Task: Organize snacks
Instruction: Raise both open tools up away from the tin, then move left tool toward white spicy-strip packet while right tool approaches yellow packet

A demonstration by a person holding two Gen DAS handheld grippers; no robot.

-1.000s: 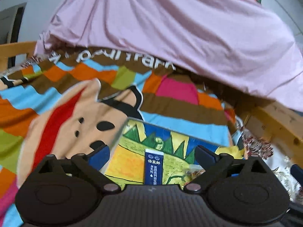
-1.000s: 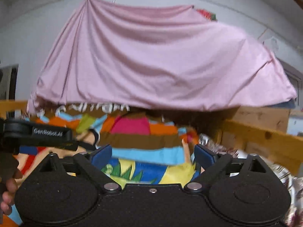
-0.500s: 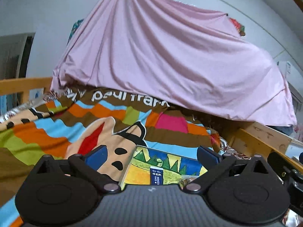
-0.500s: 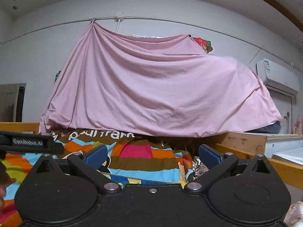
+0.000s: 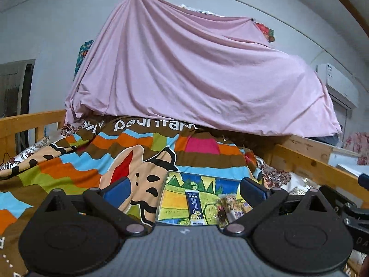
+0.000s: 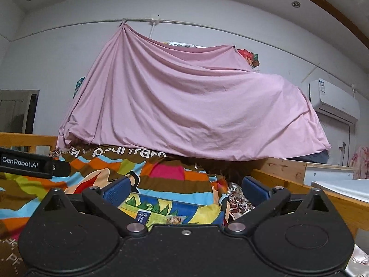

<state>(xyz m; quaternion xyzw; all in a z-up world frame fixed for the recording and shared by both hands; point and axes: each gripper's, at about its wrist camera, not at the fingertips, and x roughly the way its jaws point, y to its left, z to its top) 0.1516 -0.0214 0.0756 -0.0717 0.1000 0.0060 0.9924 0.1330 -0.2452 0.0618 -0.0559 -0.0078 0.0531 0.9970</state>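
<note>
A flat tray with a colourful cartoon print (image 5: 175, 198) lies on the striped bedspread (image 5: 69, 173). On it lie a dark blue snack stick pack (image 5: 194, 207) and a small crinkly snack packet (image 5: 230, 207). My left gripper (image 5: 184, 190) is open and empty, held just above and short of the tray. In the right wrist view the tray (image 6: 184, 207), the blue pack (image 6: 143, 215) and the packet (image 6: 175, 219) show low down. My right gripper (image 6: 184, 188) is open and empty above them.
A pink sheet (image 5: 196, 80) hangs over a bulk at the bed's far end. Wooden bed rails run on the left (image 5: 23, 124) and right (image 5: 318, 168). The left gripper's body (image 6: 27, 162) shows at the left of the right wrist view.
Both grippers have tilted upward and drawn back; the tray and snacks now sit lower in both views and more wall and ceiling shows. Both jaws stay open.
</note>
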